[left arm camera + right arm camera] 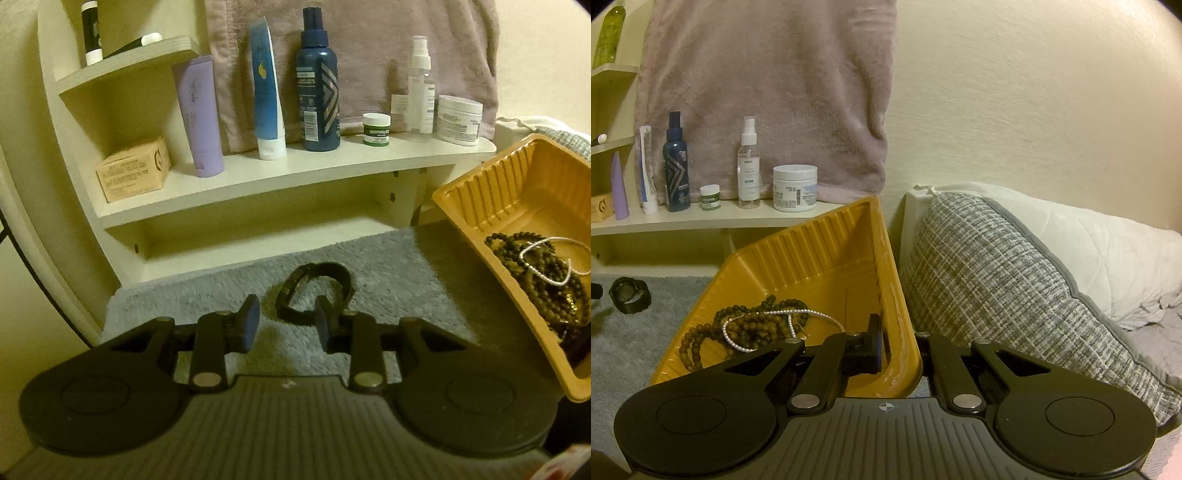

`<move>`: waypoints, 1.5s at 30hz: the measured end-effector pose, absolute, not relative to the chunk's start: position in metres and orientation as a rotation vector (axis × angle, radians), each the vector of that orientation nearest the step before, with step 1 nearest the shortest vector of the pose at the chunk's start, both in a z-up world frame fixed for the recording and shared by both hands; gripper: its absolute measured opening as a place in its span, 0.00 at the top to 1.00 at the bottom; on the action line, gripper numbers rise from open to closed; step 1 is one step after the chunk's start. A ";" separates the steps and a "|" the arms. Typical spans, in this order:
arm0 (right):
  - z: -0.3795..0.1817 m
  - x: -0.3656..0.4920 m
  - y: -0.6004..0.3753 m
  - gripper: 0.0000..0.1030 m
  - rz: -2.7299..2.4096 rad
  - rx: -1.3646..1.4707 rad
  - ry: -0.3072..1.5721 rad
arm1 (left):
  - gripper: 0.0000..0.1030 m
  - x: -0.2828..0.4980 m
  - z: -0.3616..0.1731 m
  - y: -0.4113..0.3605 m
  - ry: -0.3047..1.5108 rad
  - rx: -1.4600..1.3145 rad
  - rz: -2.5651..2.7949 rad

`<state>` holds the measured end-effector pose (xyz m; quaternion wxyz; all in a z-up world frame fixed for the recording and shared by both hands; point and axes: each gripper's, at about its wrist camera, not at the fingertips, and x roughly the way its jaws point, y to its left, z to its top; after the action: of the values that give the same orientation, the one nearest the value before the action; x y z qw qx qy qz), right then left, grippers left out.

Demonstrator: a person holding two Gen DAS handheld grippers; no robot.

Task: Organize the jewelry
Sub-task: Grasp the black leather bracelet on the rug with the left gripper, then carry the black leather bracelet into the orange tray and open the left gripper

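A black wristwatch [334,268] lies on the grey rug [388,273], just ahead of my left gripper [287,314]. That gripper is open, with only rug between its blue pads; its right finger overlaps the watch strap in the picture. The watch [629,295] also shows at the far left of the right wrist view. My right gripper [897,332] is shut on the side wall of an orange plastic tray [827,251], one finger inside and one outside. The tray [480,192] tilts, holding dark bead strings [753,321] and a white pearl strand [812,313].
A cream shelf [295,173] behind the rug carries tubes, a blue spray bottle [319,92], a clear spray bottle, jars and a cardboard box. A pink towel [768,92] hangs on the wall. A grey woven cushion [997,280] and white pillow lie right of the tray.
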<state>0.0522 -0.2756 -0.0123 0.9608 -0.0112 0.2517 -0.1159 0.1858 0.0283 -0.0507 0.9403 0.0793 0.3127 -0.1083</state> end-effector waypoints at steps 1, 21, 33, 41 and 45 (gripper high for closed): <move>-0.012 0.052 -0.276 0.94 -0.235 -0.024 0.510 | 0.72 0.189 -0.052 0.028 0.639 0.168 -0.223; -0.015 0.054 -0.280 0.94 -0.233 -0.031 0.522 | 0.72 0.239 -0.067 0.007 0.665 0.303 -0.320; -0.016 0.055 -0.280 0.94 -0.234 -0.037 0.525 | 0.86 0.253 -0.080 0.003 0.717 0.369 -0.340; -0.015 0.055 -0.279 0.94 -0.232 -0.037 0.521 | 0.92 0.240 -0.064 0.005 0.693 0.349 -0.362; -0.015 0.055 -0.280 0.94 -0.230 -0.036 0.519 | 0.92 0.228 -0.042 -0.002 0.660 0.301 -0.404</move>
<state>0.0546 -0.2802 -0.0149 0.9599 -0.0177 0.2558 -0.1134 0.2276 -0.0019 -0.0419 0.9150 0.1462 0.3206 -0.1964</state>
